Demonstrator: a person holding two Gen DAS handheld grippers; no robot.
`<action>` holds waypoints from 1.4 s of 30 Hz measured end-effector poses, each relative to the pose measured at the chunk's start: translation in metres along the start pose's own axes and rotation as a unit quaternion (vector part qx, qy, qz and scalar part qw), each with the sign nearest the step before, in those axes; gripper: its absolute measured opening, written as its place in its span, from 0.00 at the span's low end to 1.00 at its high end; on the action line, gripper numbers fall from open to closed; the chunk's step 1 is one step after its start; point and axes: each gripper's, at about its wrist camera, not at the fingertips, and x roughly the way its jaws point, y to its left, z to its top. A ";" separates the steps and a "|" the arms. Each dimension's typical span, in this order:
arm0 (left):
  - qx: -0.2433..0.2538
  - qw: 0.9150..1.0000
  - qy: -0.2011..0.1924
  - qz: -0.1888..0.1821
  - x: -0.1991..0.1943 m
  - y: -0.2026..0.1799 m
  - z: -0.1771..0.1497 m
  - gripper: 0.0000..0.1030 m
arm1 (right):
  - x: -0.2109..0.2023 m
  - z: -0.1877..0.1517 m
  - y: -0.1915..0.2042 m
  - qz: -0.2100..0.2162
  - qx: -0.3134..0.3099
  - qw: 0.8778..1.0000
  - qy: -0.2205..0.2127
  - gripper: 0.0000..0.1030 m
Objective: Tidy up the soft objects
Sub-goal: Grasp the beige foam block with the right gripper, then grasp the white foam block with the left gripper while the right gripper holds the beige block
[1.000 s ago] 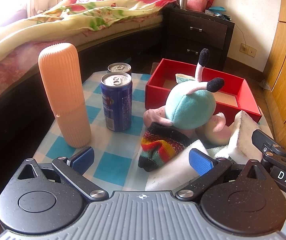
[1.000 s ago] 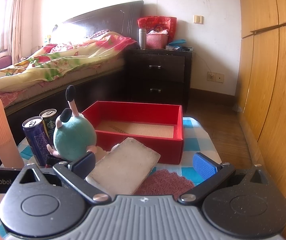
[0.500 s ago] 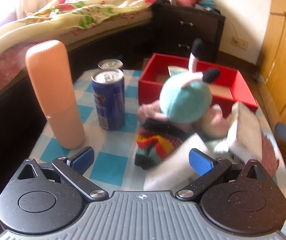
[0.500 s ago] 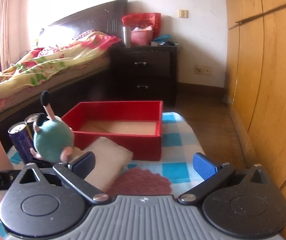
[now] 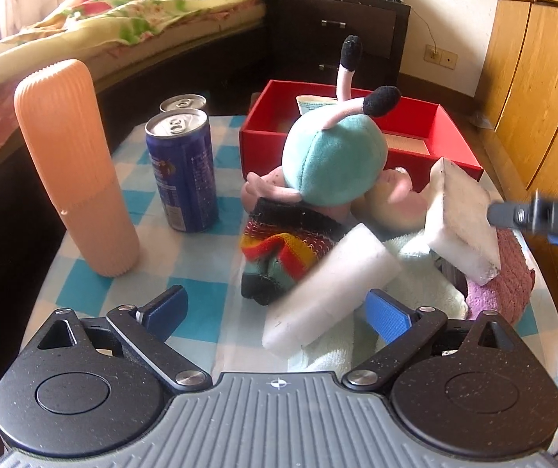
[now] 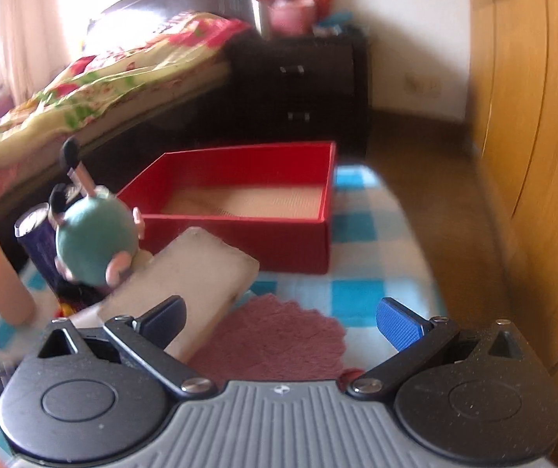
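On the left of the table [image 5: 95, 284], covered in a blue-and-white checked cloth, a ribbed peach cylinder [image 5: 74, 167] stands upright. Just right of it stands a blue can [image 5: 182, 171], with a second can [image 5: 182, 102] close behind. Next comes the heap of soft things: a striped knitted piece [image 5: 283, 245] lies against a teal plush toy [image 5: 333, 163] with pink, black-tipped stalks. Behind the toy sits an open red box [image 5: 450, 144], nothing soft in it. In front of the toy a white sponge block [image 5: 329, 292] lies tilted on a pale towel [image 5: 423, 273], and a second sponge block [image 5: 462, 214] leans above a pink fuzzy cloth [image 5: 513, 277].

The left hand-held gripper [image 5: 277, 310] hovers low before the heap, fingers spread, with the near sponge block between them, gripping nothing. The right hand-held gripper [image 6: 281, 321] is also spread and empty, over the pink cloth; its left finger [image 6: 164, 318] overlaps the leaning sponge block, though contact cannot be judged through the blur.
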 end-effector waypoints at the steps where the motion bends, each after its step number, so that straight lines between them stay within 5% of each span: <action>1: 0.001 1.000 -0.002 0.001 -0.001 0.001 0.000 0.91 | 0.005 0.005 -0.005 0.008 0.028 0.999 0.015 0.82; 8: 0.009 1.000 -0.019 0.001 -0.008 0.007 0.001 0.92 | 0.018 0.020 -0.006 0.099 0.120 0.985 0.072 0.82; 14: 0.013 1.000 -0.009 -0.001 -0.006 0.008 -0.003 0.93 | 0.041 0.022 0.018 0.096 0.118 0.982 0.114 0.82; 19: 0.017 1.000 -0.007 -0.004 -0.004 0.006 -0.004 0.93 | 0.043 0.031 0.029 0.097 0.094 0.985 0.104 0.82; 21: 0.024 1.000 -0.012 0.002 -0.005 0.005 -0.004 0.93 | 0.045 0.030 0.031 0.106 0.084 0.984 0.116 0.63; 22: 0.030 0.999 -0.016 0.007 -0.005 0.004 -0.004 0.93 | 0.047 0.028 0.030 0.119 0.086 0.981 0.128 0.49; 33: 0.154 0.986 -0.061 0.024 0.000 -0.022 -0.011 0.93 | 0.035 0.028 0.006 0.178 0.125 0.967 0.135 0.49; 42: 0.228 0.971 -0.067 -0.011 0.015 -0.042 -0.011 0.90 | 0.036 0.026 -0.001 0.186 0.133 0.962 0.151 0.50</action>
